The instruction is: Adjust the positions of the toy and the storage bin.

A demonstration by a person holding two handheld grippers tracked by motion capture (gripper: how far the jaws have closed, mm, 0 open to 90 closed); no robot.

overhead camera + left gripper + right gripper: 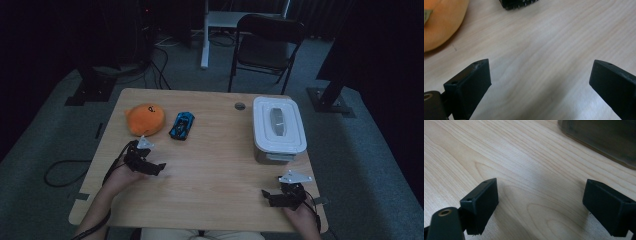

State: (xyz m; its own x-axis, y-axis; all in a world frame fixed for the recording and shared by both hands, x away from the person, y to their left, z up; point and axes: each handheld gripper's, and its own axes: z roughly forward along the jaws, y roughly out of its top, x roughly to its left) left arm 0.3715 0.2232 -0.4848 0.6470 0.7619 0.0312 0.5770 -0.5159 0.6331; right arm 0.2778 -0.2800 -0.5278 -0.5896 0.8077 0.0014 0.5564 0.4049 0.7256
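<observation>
An orange plush toy (145,119) lies at the table's back left, with a blue toy car (182,125) just to its right. A white lidded storage box (278,127) stands at the right. My left gripper (155,167) rests low over the wood in front of the plush, open and holding nothing. In the left gripper view my left gripper (540,75) has its jaws wide apart, the plush toy (441,22) at upper left and the toy car's edge (519,3) at the top. My right gripper (266,195) is open near the front right edge. My right gripper (541,192) faces the box (601,137).
The wooden table (210,165) has a round cable hole (240,106) at the back. A black folding chair (265,45) stands beyond the far edge, beside a white desk leg (204,35). Cables lie on the grey carpet at the left.
</observation>
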